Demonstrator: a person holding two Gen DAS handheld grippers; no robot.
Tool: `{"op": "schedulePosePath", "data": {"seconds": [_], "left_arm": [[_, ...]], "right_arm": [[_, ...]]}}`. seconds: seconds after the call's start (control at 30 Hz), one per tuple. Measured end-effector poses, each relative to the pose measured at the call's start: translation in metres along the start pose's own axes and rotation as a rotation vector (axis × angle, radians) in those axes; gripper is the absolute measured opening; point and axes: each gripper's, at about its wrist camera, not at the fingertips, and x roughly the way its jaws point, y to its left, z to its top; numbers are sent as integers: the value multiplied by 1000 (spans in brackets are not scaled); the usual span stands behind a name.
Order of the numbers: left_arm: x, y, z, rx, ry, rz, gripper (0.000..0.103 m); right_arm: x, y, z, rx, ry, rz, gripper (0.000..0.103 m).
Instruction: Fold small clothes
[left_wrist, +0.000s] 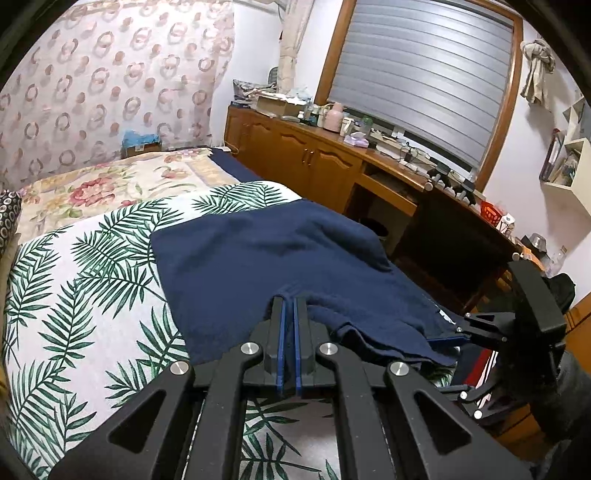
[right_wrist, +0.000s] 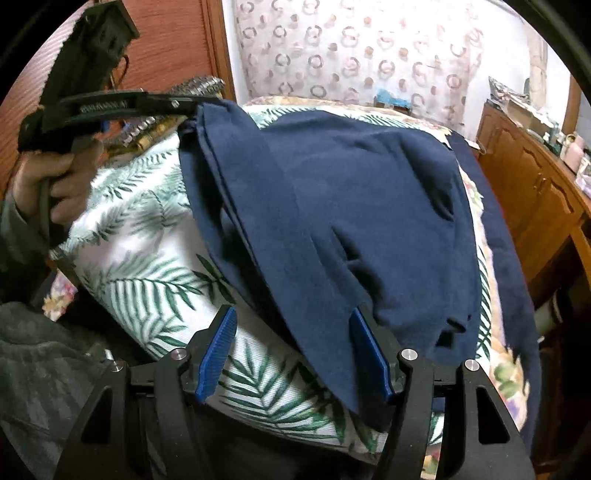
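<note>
Nearest in the left wrist view, the left gripper (left_wrist: 289, 301) has its jaws pressed together, pinching a fold of the one navy garment (left_wrist: 266, 254), which lies partly doubled over on the palm-leaf sheet (left_wrist: 85, 266) by the bed's edge that faces the wooden cabinet (left_wrist: 306, 158). In the right wrist view the right gripper (right_wrist: 293, 325) stands with jaws spread at the garment's near hem, the cloth lying across the gap without being pinched. Farther off, one hand (right_wrist: 55, 184) grips the left tool's handle; white lettering on that tool is too blurred to read.
</note>
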Motion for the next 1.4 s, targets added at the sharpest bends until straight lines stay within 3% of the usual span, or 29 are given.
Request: {"op": "schedulePosePath", "data": {"seconds": [0.43,0.53,0.6,0.67,0.8,1.03,1.4], "left_arm": [[-5,1,-5,-7,-4,5,4],[-8,2,-7,-13,-6,2,4],[-10,3,-7,-17,-10,-2,4],[-11,2,-6,-18,-13,-6,4],[-18,2,2,-4,-33,9,4],[-15,24,27,11,-61,54,4],[19,76,52,-63,-16,83,4]], "right_arm": [[7,-9,-2,-14,3,-64,65],[7,-11,-3,-30,-9,-93,48],[6,-14,-3,-30,-19,-112,20],[7,-19,-3,-27,-24,-130,8],[-2,-27,8,-17,-85,-129,6],[-17,-38,71,-22,-241,-176,5],[30,-45,151,-77,-270,-169,5]]}}
